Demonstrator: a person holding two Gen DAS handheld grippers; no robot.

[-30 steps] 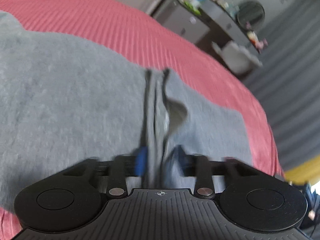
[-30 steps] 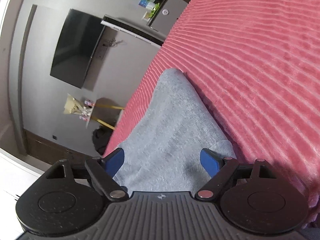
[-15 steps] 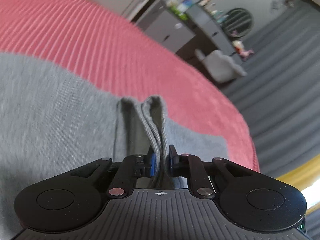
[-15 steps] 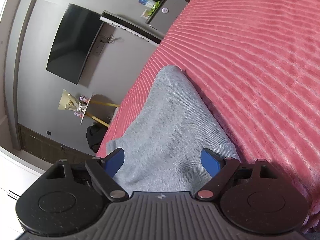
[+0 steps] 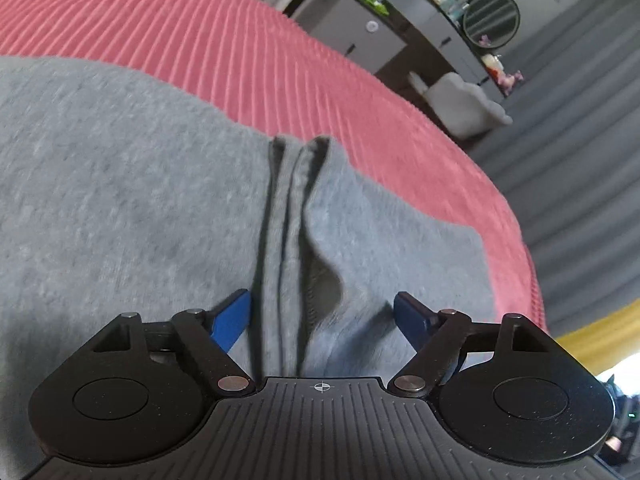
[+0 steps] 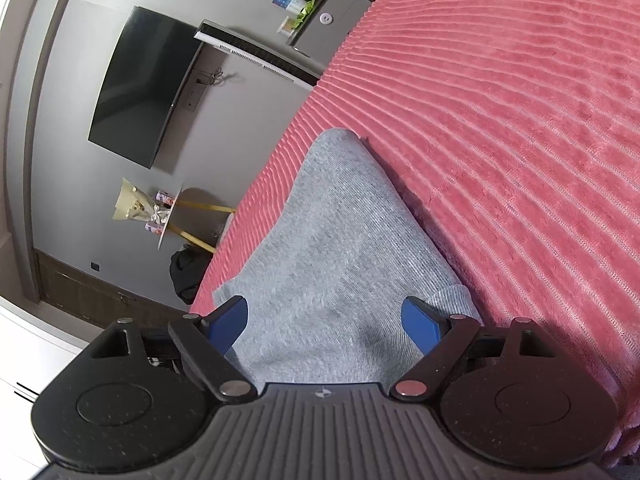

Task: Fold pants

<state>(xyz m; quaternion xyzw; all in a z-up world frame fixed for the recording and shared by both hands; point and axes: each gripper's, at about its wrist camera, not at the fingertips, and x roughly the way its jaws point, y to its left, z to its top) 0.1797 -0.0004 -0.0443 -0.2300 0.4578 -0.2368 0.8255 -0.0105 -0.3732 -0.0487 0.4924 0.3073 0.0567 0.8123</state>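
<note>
Right tool (image 6: 325,316) spread wide over grey pants (image 6: 340,248), red ribbed bedspread (image 6: 500,120)

From the left wrist view I lose the grey pants (image 5: 132,208) past the left edge of the frame, and their near part is covered by the left tool (image 5: 322,312) body along the bottom. The fabric there is smeared with motion blur. The bottles on the dresser (image 5: 420,12) at upper right are too small for me to identify. In the right wrist view the pants (image 6: 340,256) slip under the right tool (image 6: 325,318) housing (so I can't see their near edge), and the pink bedspread (image 6: 520,120) runs off the right edge.
</note>
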